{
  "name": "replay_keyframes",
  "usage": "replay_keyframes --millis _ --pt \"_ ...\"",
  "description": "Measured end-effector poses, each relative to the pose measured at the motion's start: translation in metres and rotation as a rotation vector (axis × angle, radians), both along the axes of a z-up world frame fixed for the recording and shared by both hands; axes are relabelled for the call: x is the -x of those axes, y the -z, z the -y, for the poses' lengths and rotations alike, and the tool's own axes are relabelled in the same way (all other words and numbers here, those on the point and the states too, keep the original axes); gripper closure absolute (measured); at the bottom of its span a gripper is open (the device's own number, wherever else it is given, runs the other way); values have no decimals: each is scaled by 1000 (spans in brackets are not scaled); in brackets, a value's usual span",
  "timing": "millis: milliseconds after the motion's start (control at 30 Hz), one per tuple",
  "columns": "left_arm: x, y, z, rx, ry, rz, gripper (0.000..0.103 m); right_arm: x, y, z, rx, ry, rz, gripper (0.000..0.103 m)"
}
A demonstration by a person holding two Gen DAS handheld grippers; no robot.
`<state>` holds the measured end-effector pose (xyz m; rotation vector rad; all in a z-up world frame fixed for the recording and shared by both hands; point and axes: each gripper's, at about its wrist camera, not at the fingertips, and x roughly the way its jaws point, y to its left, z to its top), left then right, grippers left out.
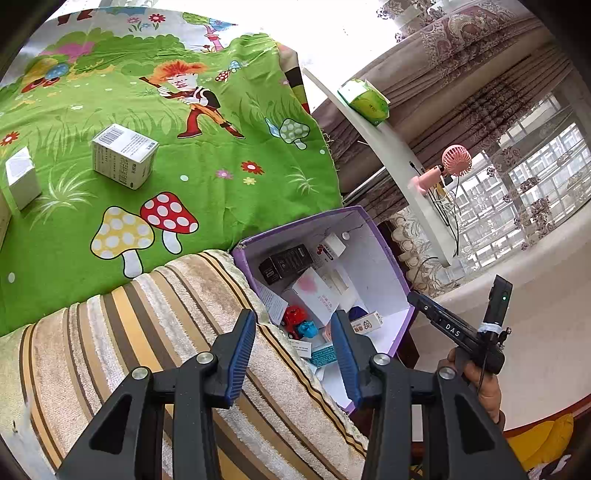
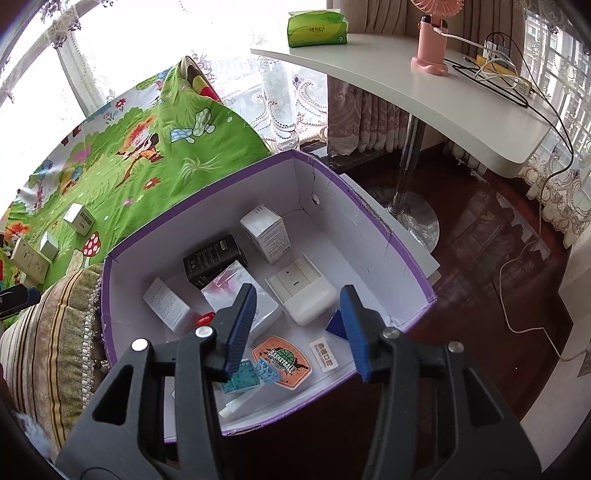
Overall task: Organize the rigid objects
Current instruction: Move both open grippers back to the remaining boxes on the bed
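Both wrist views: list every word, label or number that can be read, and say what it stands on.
"BASKETBALL": orange badge sticker lying in the purple box.
"DAS": black body of the right gripper, seen from the left wrist.
Too small or blurred to read: barcode and print on the white carton on the green sheet, the tissue pack, the black box, the small white label.

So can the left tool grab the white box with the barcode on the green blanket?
Probably yes. The left tool is open and empty, and the barcode box stands alone on the blanket with nothing covering it.
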<state>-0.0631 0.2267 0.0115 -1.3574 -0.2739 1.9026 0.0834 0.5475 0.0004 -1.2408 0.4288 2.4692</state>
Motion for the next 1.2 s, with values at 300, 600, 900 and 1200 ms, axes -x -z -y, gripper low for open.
replay_keyframes --millis 300,600,900,1200 --pt "6 -4 42 -25 -86 -13 59 16 -13 31 -4 -85 -24 44" --pt "13 -7 99 -51 -208 -23 59 39 -21 75 -20 -190 -19 40" --pt "22 -2 174 -28 -378 -33 59 62 -23 118 -32 -290 -13 38" --pt "36 4 228 74 -517 -53 59 88 -24 150 -37 -366 -2 38"
